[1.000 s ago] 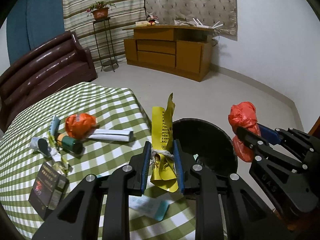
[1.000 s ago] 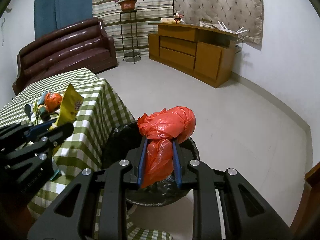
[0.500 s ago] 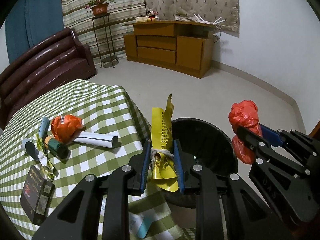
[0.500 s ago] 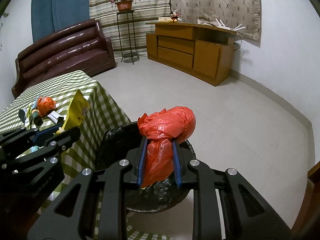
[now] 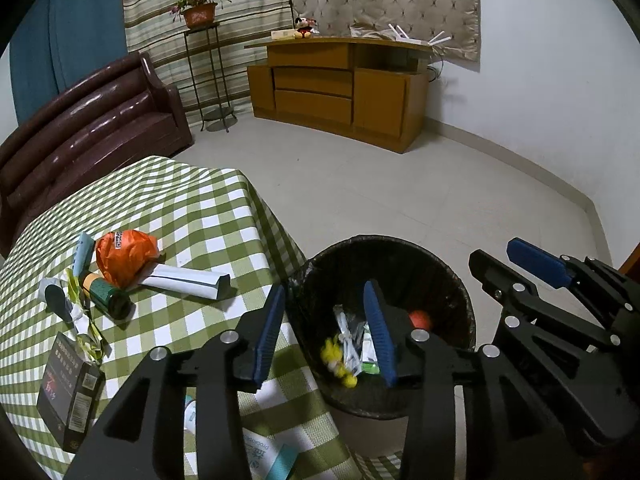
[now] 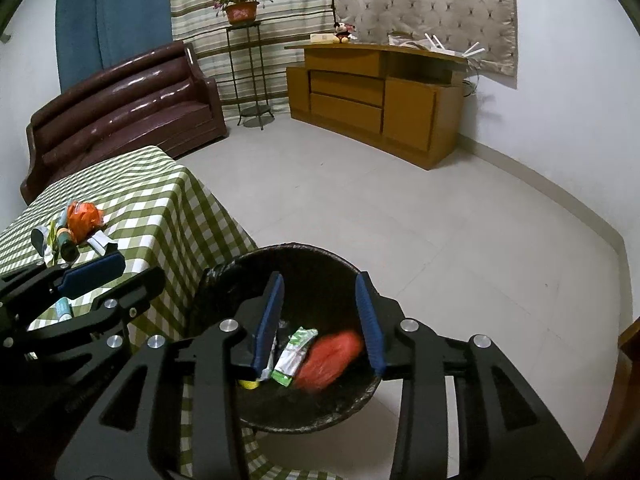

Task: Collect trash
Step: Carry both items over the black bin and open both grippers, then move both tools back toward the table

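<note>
Trash in bin, below open right claw.

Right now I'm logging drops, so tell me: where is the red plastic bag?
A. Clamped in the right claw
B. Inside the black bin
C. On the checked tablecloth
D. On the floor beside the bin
B: the red plastic bag lies blurred inside the black bin, below the open, empty right claw.

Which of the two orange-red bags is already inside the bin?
The blurred red bag between the right gripper's fingers, low in the black bin. The other orange bag lies on the checked table.
</note>
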Motion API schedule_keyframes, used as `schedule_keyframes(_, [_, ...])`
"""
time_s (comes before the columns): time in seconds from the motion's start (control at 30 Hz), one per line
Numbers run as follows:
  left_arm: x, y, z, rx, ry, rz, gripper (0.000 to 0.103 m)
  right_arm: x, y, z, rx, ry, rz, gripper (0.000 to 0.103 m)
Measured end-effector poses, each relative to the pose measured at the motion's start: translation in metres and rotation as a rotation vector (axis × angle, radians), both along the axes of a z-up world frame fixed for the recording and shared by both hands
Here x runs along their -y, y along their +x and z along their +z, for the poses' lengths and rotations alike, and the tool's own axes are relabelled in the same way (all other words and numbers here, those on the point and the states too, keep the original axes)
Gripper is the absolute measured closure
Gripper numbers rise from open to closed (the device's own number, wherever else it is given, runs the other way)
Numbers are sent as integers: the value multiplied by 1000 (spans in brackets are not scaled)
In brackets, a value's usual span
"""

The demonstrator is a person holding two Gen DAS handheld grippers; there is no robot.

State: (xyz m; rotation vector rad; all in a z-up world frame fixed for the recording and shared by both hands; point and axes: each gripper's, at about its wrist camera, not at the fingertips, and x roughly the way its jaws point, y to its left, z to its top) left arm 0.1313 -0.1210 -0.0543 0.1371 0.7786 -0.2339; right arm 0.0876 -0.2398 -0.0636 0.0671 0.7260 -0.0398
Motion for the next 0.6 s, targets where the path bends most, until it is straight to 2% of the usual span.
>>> schedule_keyframes(0.1, [-1, -2, 0, 7, -5, 3, 52, 1, 0, 2, -1, 1, -4, 64])
schedule_keyframes(0.5, [-25, -11, 11, 18, -13, 24, 45, -8, -7, 9, -4, 12, 9, 57])
schedule_keyframes(0.6, [-33, -16, 13, 22, -13, 32, 43, -14, -10, 12, -5, 17, 18, 53])
